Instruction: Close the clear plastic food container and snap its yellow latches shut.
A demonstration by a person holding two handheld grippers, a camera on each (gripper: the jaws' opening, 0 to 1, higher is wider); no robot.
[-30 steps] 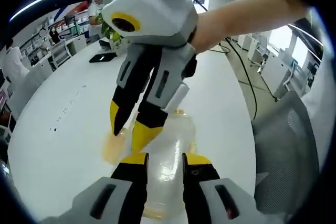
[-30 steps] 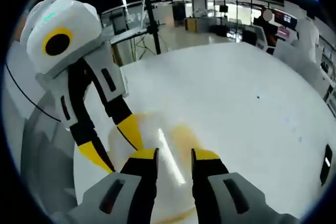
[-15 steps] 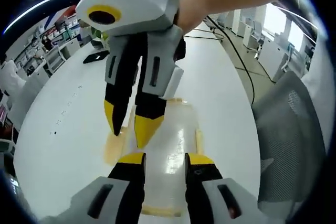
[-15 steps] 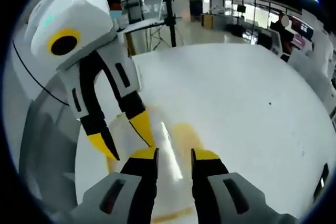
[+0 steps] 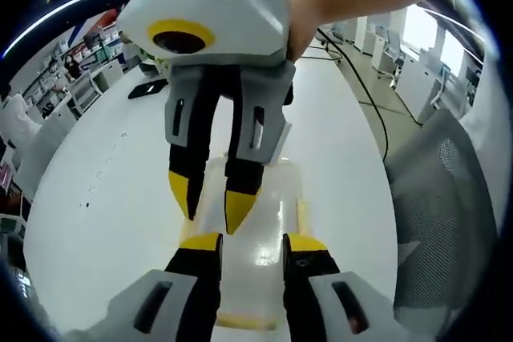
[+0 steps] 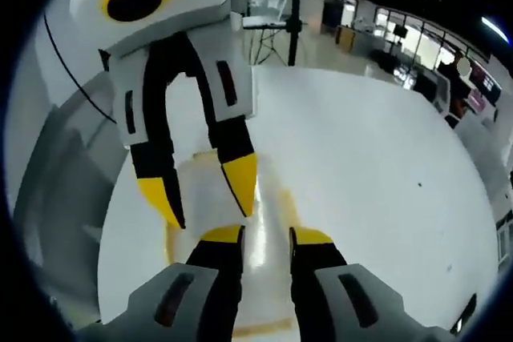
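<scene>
Grippers: left (image 5: pixel 251 244) open, right (image 6: pixel 265 235) open | one clear container (image 5: pixel 260 226) | white table (image 5: pixel 96 222)

The clear plastic food container with yellow latches (image 5: pixel 256 230) lies on the white round desk (image 5: pixel 104 206), beneath both grippers. In the left gripper view, the left gripper (image 5: pixel 252 247) sits at its near end, the right gripper (image 5: pixel 210 212) above its middle. A grey office chair (image 5: pixel 441 214) stands right of the desk.
</scene>
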